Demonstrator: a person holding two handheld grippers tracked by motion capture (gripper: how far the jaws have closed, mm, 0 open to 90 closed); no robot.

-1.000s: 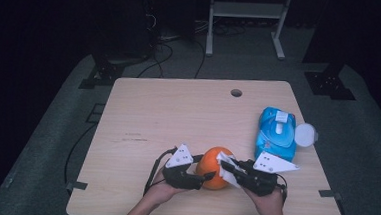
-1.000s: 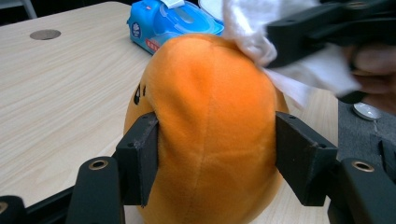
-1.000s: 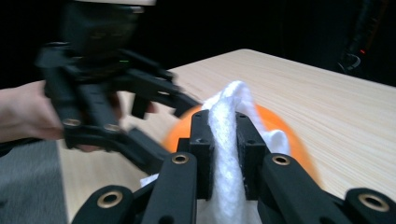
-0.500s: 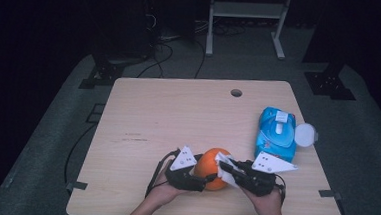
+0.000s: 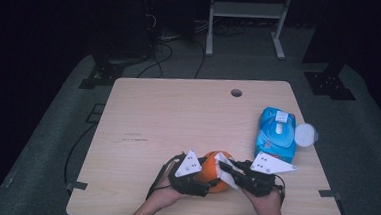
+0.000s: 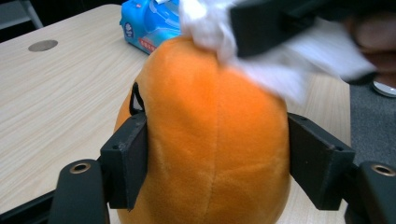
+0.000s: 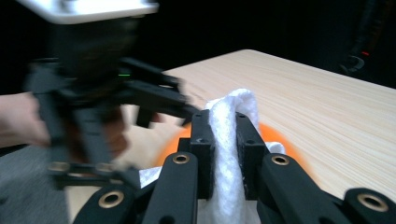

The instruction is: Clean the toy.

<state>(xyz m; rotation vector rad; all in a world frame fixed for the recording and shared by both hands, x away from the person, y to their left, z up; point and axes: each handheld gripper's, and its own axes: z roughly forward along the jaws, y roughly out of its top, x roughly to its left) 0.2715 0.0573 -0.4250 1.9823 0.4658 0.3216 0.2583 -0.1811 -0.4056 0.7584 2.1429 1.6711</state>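
An orange plush toy [image 5: 216, 176] [image 6: 210, 140] sits near the table's front edge, and my left gripper [image 5: 205, 177] [image 6: 217, 158] is shut on its sides. A white wipe [image 7: 229, 135] [image 5: 223, 170] [image 6: 261, 56] is pinched in my right gripper [image 5: 222, 168] [image 7: 224, 123], which is shut on it. The wipe presses against the top of the plush toy [image 7: 275, 135]. In the right gripper view the left gripper [image 7: 100, 100] stands blurred just behind the toy. A black mark shows on the toy's left side in the left gripper view.
A blue pack of wipes [image 5: 276, 134] [image 6: 149, 21] lies at the right of the wooden table [image 5: 177, 122], with its round white lid [image 5: 305, 134] beside it at the edge. A cable hole [image 5: 236, 93] is at the back. A metal rack stands beyond the table.
The left gripper and the plush toy have turned slightly. The right gripper has shifted the wipe a little across the toy's top. Nothing was let go.
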